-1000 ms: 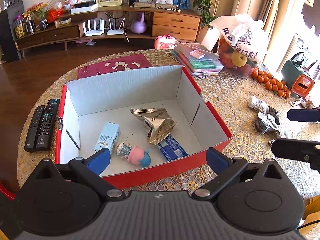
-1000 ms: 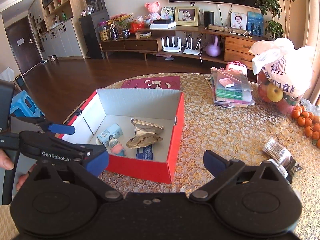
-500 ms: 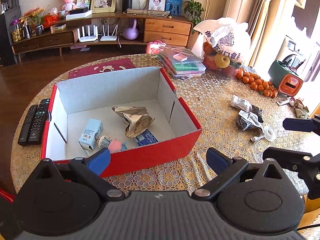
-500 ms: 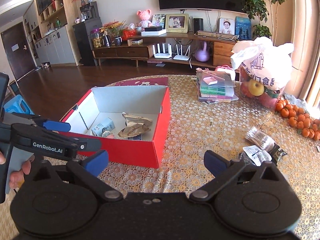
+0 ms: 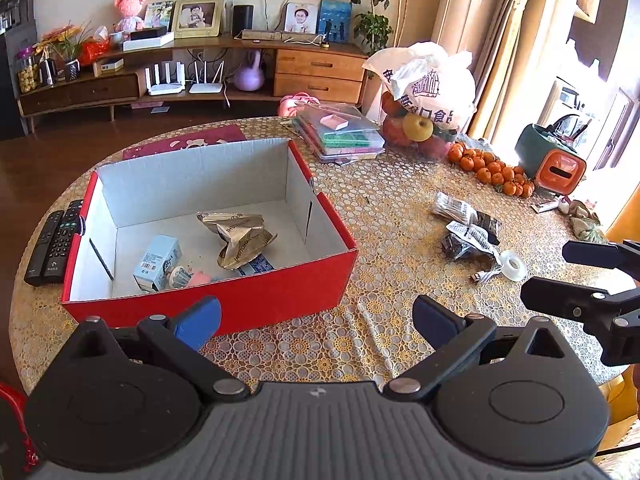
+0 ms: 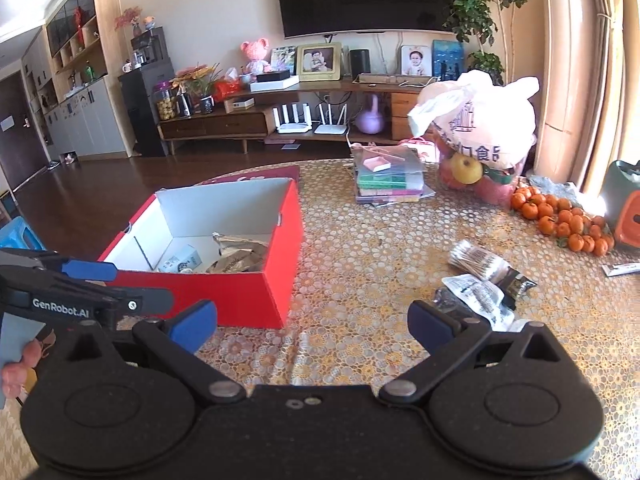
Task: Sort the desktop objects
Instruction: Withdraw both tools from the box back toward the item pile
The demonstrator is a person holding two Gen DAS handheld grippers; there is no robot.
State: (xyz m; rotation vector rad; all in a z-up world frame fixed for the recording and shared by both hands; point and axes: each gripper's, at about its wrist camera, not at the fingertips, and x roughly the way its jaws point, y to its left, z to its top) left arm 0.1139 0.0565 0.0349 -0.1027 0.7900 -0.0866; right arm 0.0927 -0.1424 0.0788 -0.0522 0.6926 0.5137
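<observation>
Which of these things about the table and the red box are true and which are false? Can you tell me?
1. The red box has things inside it. True.
2. The roll of tape is inside the box. False: it lies on the table, to the right of the box.
3. Both tongs are empty. True: the left tongs and the right tongs are open and hold nothing.
4. The remote controls lie to the right of the box. False: they lie on its left.
5. The oranges are piled inside the box. False: they sit on the table near the white bag.
</observation>
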